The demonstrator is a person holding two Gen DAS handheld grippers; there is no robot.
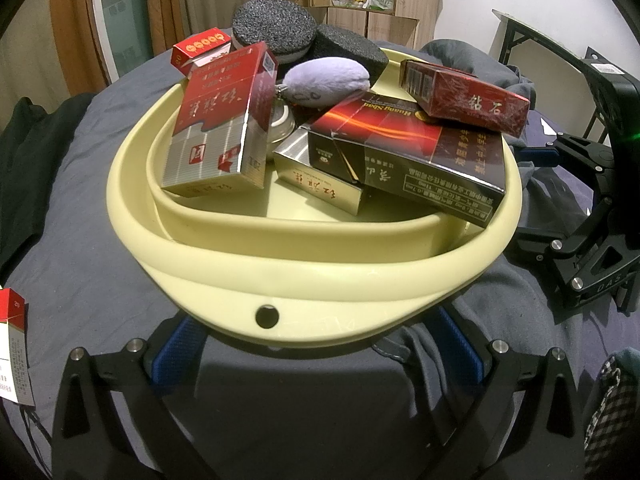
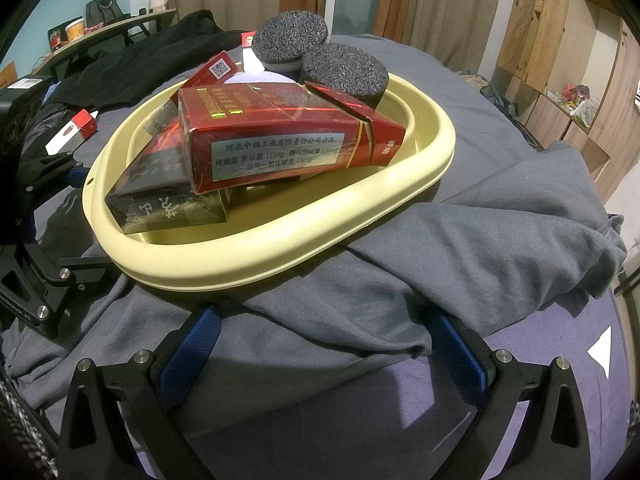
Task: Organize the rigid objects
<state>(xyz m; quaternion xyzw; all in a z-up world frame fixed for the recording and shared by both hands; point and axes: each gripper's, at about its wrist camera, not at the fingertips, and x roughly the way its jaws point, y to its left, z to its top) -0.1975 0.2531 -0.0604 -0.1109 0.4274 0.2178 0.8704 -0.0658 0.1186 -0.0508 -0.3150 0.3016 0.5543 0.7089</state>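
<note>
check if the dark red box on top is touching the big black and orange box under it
Touching. The left wrist view shows the dark red box resting on the upper corner of the black and orange box, with no gap between them.

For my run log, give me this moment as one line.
left hand-held gripper: open, at basin rim | right hand-held gripper: open, over grey cloth | basin: piled with boxes

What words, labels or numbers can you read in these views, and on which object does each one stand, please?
"HuangShan", upside down: black and red carton.
"钻石": dark red pack on top of it.
"河北中烟工业有限责任公司出品": white label on the same red pack.
"DAS", cut off: body of the right gripper.
"20": red-and-white pack lying outside the basin.
Calligraphy on the red-and-silver pack and the small side print: not legible.
</note>
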